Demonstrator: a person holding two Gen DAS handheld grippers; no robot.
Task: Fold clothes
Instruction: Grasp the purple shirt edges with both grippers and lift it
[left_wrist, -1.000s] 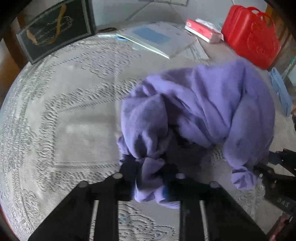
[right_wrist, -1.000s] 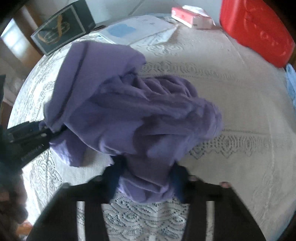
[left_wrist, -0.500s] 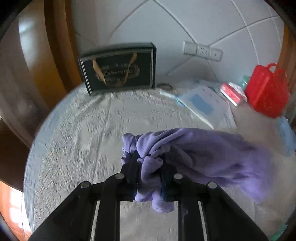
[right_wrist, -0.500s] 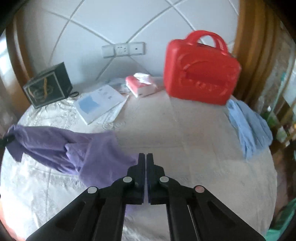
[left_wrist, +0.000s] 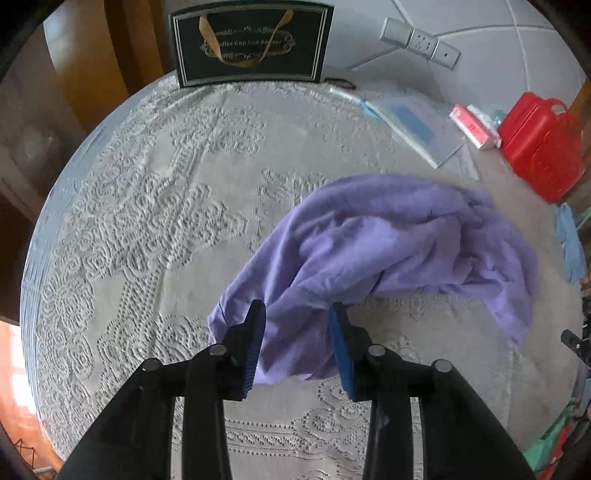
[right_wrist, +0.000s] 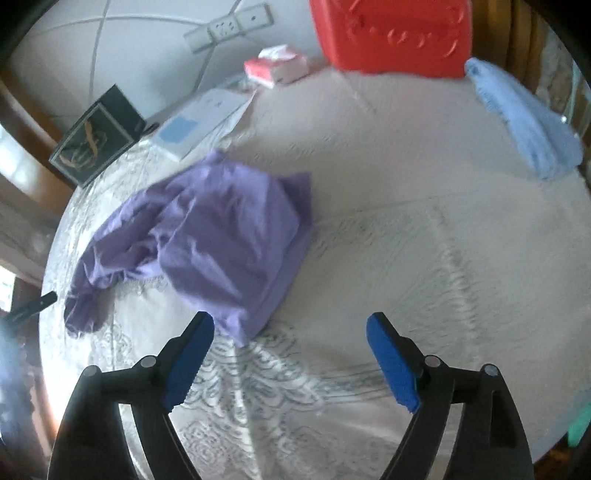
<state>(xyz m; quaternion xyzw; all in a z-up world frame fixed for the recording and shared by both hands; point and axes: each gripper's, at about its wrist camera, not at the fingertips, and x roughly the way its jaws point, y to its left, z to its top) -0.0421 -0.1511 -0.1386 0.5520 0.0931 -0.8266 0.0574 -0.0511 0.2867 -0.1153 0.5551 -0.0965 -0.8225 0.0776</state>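
A crumpled purple garment (left_wrist: 388, 236) lies on the lace tablecloth (left_wrist: 147, 229) of a round table. In the left wrist view my left gripper (left_wrist: 297, 325) is open, its blue pads either side of the garment's near end, which lies loose between them. In the right wrist view the purple garment (right_wrist: 218, 236) lies left of centre. My right gripper (right_wrist: 290, 336) is wide open and empty, just in front of the garment's near corner. A light blue garment (right_wrist: 524, 118) lies at the far right edge.
At the back stand a black gift bag (left_wrist: 251, 40), a white booklet (left_wrist: 410, 118), a red-and-white tissue pack (left_wrist: 474, 125) and a red plastic case (left_wrist: 539, 144). A wall with sockets (right_wrist: 229, 26) rises behind the table. The table edge curves round on the left.
Both grippers lifted the garment, then the right let go and opened wide. The left jaws have now opened too, and the garment has dropped spread on the table.
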